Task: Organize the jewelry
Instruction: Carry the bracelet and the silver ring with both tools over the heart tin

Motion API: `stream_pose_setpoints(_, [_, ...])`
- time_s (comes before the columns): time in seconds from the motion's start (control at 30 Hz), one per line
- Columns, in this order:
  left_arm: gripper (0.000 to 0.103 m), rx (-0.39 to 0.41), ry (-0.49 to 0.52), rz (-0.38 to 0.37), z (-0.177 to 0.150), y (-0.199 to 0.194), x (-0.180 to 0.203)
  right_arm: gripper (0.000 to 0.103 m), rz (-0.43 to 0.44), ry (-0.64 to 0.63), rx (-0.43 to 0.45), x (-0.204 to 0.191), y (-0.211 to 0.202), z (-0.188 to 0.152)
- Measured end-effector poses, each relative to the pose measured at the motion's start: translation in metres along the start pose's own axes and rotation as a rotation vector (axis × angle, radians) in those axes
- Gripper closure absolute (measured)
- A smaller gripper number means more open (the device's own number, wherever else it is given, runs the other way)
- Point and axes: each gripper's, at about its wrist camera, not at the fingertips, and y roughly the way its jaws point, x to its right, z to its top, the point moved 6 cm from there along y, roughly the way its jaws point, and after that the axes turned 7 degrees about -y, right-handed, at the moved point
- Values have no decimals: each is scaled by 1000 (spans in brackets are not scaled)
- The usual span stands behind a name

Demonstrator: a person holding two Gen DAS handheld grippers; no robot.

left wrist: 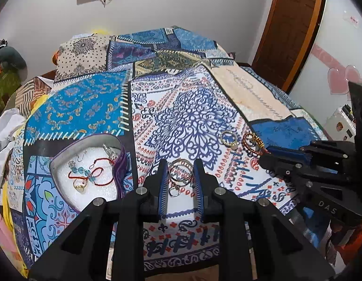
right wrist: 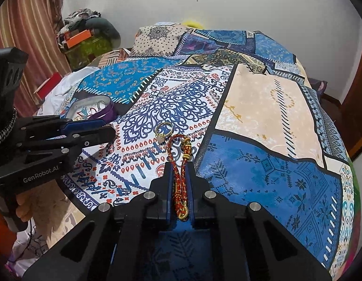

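My left gripper (left wrist: 180, 169) has its jaws around a pair of metal bangles (left wrist: 180, 172) with a small ring (left wrist: 174, 191) hanging below, over the patterned bedspread. An open jewelry box (left wrist: 63, 154) with a white lining lies to its left and holds a red cord necklace (left wrist: 96, 175), blue beads and a gold ring. My right gripper (right wrist: 179, 168) is shut on a red and gold braided bracelet (right wrist: 178, 178). A gold ring bangle (right wrist: 164, 129) lies on the cloth just beyond it; it also shows in the left wrist view (left wrist: 229, 138).
A patchwork bedspread (right wrist: 251, 117) covers the bed. Folded pillows lie at the far end (left wrist: 87, 53). White cloth (left wrist: 5, 126) is piled at the left edge. A wooden door (left wrist: 291, 23) stands at the right. Clutter (right wrist: 87, 35) sits by the curtain.
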Motion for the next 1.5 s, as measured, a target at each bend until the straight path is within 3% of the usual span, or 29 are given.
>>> stream_pose_setpoints(0.53, [82,124,-22,19,16,-49,-16,94,-22,12,105,-4,-29,38])
stream_pose_setpoints(1.07, [82,199,-92,93,17,-81,-76,94,62,-89,223,-74,-26,106])
stream_pose_setpoints(1.3, [82,202,-128,104,9,-82,-97,94,98,-147,208,-107,-5,120])
stream_pose_setpoints(1.5, [82,157,-146,90,-2,-66,-110,94,137,-167,123,-123,28,118])
